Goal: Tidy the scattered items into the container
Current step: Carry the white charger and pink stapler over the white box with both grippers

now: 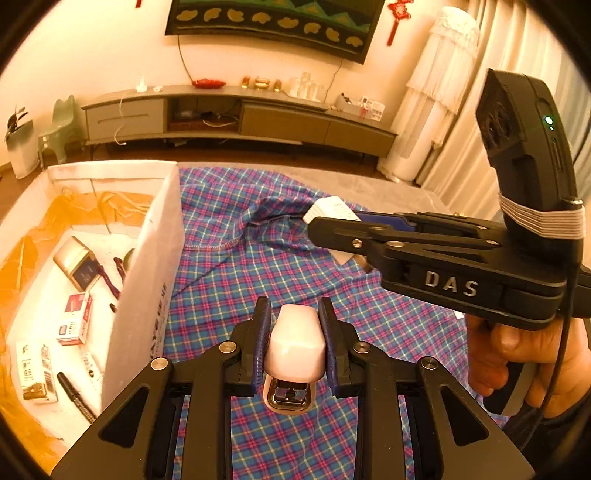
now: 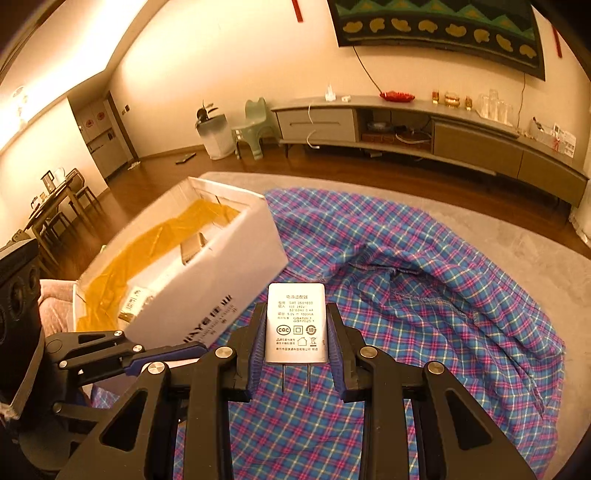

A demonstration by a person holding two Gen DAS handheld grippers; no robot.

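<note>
A small, hard, light stapler [image 1: 295,341] was pinched across its smooth sides by the left hand-held gripper [image 1: 294,332], and a light, rigid charger [image 2: 296,323] by the right hand-held gripper [image 2: 295,332], both above the checked cloth [image 2: 443,295] beside the box [image 1: 147,258].

A long low cabinet [image 2: 424,129] runs along the pale wall [image 2: 221,66], under a dark wall hanging [image 2: 436,26] with gold shapes, and carries a red dish [image 2: 397,96], small gold pieces [image 2: 451,99] and clear glassware [image 2: 495,107]. To its left on the brown wood floor [image 2: 332,166] stand a pale green stool [image 2: 253,127] and a white bin [image 2: 216,136], with a dining table [image 2: 51,203] and chairs further left; to its right hang pleated curtains [image 1: 517,74] behind a tall white cloth-covered unit [image 1: 436,107], beside a red knot ornament [image 1: 398,18]. A grey rug [image 2: 517,243] covers the near floor and the warm light is brightest along the ceiling edge [image 2: 74,55]
</note>
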